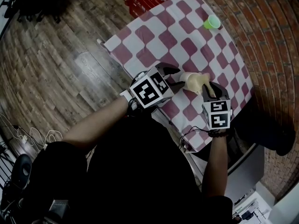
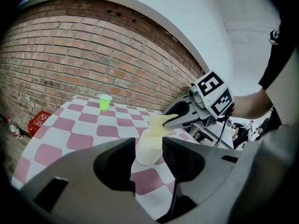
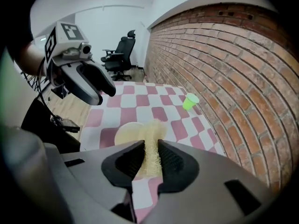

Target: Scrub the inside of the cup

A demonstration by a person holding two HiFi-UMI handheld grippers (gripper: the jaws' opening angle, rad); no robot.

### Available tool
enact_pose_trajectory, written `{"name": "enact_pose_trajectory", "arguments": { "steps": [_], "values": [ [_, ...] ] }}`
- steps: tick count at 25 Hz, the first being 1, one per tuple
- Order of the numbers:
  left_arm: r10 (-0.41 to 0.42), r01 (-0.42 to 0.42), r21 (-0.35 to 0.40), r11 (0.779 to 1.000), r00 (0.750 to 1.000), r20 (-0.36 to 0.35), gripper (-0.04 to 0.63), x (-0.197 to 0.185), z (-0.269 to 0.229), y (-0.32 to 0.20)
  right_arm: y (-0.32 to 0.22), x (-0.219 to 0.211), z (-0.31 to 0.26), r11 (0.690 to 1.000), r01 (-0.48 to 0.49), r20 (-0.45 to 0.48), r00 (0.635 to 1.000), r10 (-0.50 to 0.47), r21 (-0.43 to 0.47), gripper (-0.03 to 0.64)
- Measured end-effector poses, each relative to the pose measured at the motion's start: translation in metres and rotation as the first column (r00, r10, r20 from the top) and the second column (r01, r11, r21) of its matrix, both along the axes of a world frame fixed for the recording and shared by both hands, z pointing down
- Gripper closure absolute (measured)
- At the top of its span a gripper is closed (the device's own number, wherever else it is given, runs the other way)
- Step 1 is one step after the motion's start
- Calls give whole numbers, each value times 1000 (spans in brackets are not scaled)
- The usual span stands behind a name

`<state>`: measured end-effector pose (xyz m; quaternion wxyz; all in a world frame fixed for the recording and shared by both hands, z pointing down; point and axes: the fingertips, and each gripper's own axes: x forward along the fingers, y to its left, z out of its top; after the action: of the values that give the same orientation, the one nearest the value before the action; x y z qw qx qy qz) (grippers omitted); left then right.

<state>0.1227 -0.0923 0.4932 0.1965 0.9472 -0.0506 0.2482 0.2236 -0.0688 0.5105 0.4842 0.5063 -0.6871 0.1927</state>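
My left gripper (image 1: pixel 178 78), forearm reaching over the worktop's (image 1: pixel 154 36) near edge, pinches the cup (image 2: pixel 148 147), tipped mouth-first toward my right gripper (image 3: pixel 149 158). That one clamps a sponge (image 3: pixel 152 130), whose tip is at the cup's rim. Checked cloth lies open beyond both grippers, out to a green cup (image 1: pixel 211 22).

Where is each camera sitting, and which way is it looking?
Head view: on the person's head, looking steeply down at the checked table; shows both forearms, the left gripper and the right gripper.
Left gripper view: rides the left gripper, looking along its jaws, shut on the cream cup, toward the brick wall.
Right gripper view: rides the right gripper, looking along its jaws, shut on the fibrous scrubber, toward an office chair.
Shared: both gripper views show the green cup and the opposite gripper.
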Motion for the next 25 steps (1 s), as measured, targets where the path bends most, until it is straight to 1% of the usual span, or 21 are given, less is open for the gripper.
{"name": "enact_pose_trajectory", "arguments": {
  "steps": [1,3,4,6,8,9,10,11,13,15,17,20,25],
  "values": [
    [0,0,-1,1000,1000,0,410,-1,0,1,4,0,-4,1000,-20,35,999,19,13,520],
    [0,0,-3,1000,1000,-2,410,-2,0,3,11,-3,-15,995,-94,144,986,87,44,520],
    [2,-2,-4,1000,1000,-5,410,-2,-1,4,14,-3,-22,988,-145,205,970,130,60,520],
    [4,-4,-4,1000,1000,-11,410,-4,-5,5,19,-3,-38,964,-250,322,923,210,91,520],
    [-8,9,14,1000,1000,-21,410,-8,-12,4,22,-4,-59,929,-346,446,857,258,129,520],
    [-25,26,40,999,999,-28,410,-11,-18,1,22,-5,-72,909,-388,509,819,264,153,520],
    [-49,52,81,995,998,-36,410,-14,-25,-5,22,-6,-85,887,-425,568,781,259,180,520],
    [-75,81,134,988,996,-46,410,-18,-35,-12,23,-6,-100,863,-461,618,746,249,207,520],
    [-117,131,234,963,990,-74,410,-24,-57,-24,27,-3,-126,810,-527,693,684,226,256,520],
    [-132,160,288,944,985,-114,410,-26,-83,-31,34,3,-149,760,-577,741,642,196,299,520],
    [-134,178,316,932,979,-155,410,-25,-107,-36,41,5,-167,721,-604,764,625,162,340,520],
    [-125,185,344,921,974,-188,410,-22,-137,-33,56,6,-188,687,-613,772,625,117,391,520],
    [-91,158,334,929,974,-207,410,-10,-165,-3,82,14,-216,635,-617,770,636,53,465,520]
  ]
}}
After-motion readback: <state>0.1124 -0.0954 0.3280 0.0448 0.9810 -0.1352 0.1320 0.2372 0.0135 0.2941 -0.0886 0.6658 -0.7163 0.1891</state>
